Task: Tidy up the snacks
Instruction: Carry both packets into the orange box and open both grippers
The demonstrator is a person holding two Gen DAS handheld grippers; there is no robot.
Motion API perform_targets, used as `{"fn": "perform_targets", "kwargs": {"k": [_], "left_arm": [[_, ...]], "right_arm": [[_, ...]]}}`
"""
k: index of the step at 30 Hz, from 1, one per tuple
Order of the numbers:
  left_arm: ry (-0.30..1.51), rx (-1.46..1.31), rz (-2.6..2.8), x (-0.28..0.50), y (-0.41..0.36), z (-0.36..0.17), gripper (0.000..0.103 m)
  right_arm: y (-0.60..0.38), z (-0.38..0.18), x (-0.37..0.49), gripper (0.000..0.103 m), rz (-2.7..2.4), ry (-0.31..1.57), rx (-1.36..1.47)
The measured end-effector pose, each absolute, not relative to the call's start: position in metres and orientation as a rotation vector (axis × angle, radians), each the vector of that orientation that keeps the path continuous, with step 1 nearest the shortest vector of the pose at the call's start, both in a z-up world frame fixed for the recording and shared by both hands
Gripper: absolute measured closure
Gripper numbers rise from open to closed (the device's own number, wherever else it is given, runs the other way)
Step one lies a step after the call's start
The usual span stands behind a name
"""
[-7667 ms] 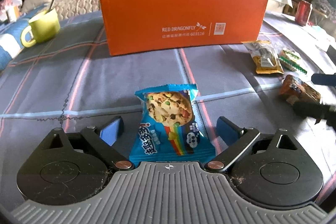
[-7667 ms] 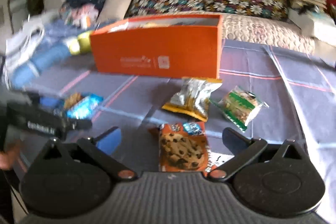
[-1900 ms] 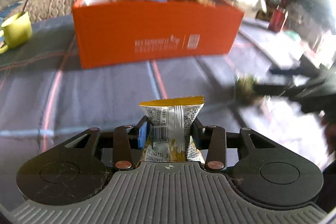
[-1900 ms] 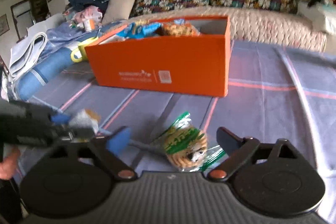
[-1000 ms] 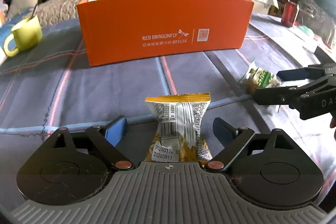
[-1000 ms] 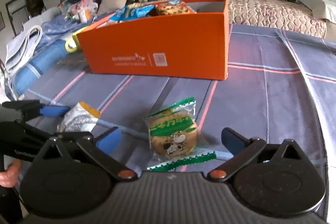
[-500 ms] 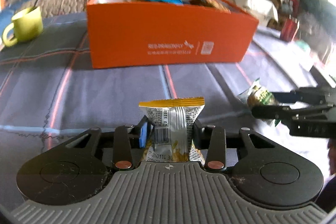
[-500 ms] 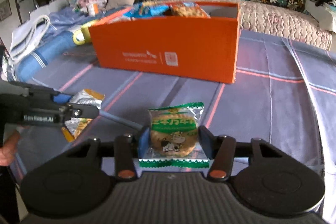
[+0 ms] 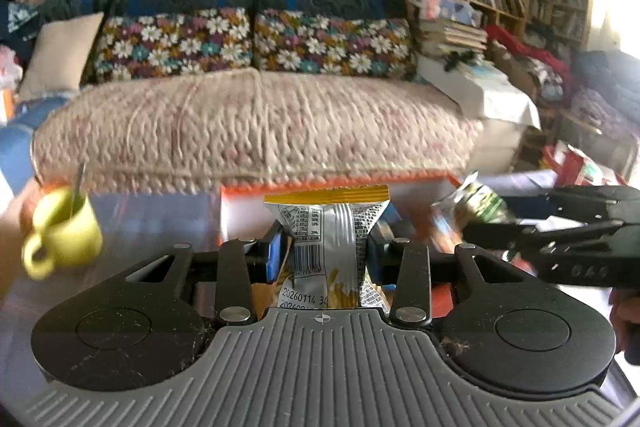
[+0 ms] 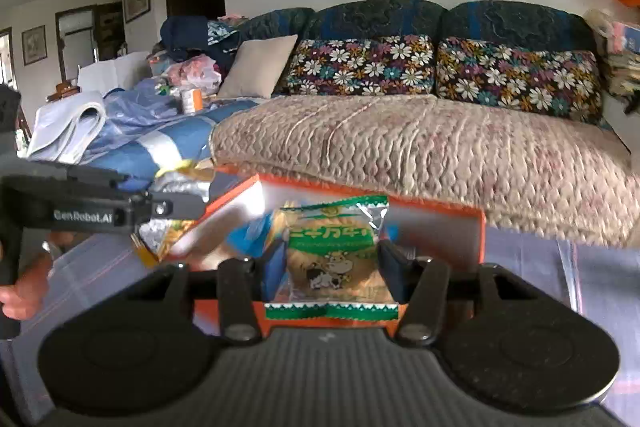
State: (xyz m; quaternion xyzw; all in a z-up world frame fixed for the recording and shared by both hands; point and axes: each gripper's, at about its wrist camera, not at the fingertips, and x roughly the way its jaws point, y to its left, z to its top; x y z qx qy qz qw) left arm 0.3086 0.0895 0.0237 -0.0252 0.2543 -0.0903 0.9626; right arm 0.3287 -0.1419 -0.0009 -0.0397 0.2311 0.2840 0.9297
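Silver snack packet pinched upright in left gripper, seemingly before orange box

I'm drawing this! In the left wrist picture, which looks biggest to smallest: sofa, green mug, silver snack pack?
1. Sofa, by far.
2 and 3. Silver snack pack and green mug look nearly alike; the pack is much nearer the camera, so I can't rank them.

My left wrist camera looks forward along its claw, tilted slightly down, close above the orange box and facing the sofa. My right wrist camera faces the same way. Both share the sofa, the box, and each other's claw at the frame's edge.
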Motion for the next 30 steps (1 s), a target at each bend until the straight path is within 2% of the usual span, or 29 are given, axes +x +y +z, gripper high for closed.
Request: {"fn": "perform_targets", "kwargs": {"k": [4, 6, 8, 9, 10, 11, 13, 20, 25, 30], "left_arm": [[0.534, -0.040, -0.155, 0.363, 0.095, 0.020, 0.099], [0.552, -0.052, -0.135, 0.382, 0.097, 0.011, 0.091], [0.553, -0.078, -0.110, 0.381, 0.103, 0.009, 0.073], [0.528, -0.087, -0.116, 0.371, 0.105, 0.011, 0.069], [0.503, -0.089, -0.121, 0.360, 0.107, 0.012, 0.058], [0.482, -0.079, -0.117, 0.343, 0.107, 0.011, 0.049], [0.464, -0.052, -0.097, 0.315, 0.104, 0.010, 0.045], [0.574, -0.128, -0.126, 0.214, 0.080, -0.010, 0.034], [0.666, -0.145, -0.147, 0.151, 0.059, -0.026, 0.029], [0.715, -0.125, -0.132, 0.105, 0.046, -0.035, 0.029]], "right_arm": [[-0.126, -0.012, 0.378, 0.044, 0.585, 0.488, -0.104], [-0.127, -0.017, 0.387, 0.034, 0.577, 0.482, -0.078], [-0.136, -0.011, 0.381, 0.029, 0.572, 0.448, -0.025], [-0.143, -0.006, 0.371, 0.016, 0.570, 0.421, 0.002], [-0.148, -0.003, 0.363, 0.007, 0.563, 0.402, 0.017], [-0.155, 0.000, 0.351, 0.005, 0.561, 0.383, 0.034], [-0.171, 0.002, 0.325, 0.005, 0.562, 0.396, 0.075], [-0.215, -0.032, 0.233, 0.002, 0.462, 0.571, 0.257], [-0.217, -0.057, 0.169, 0.001, 0.393, 0.687, 0.270], [-0.214, -0.073, 0.113, 0.000, 0.301, 0.738, 0.272]]}}
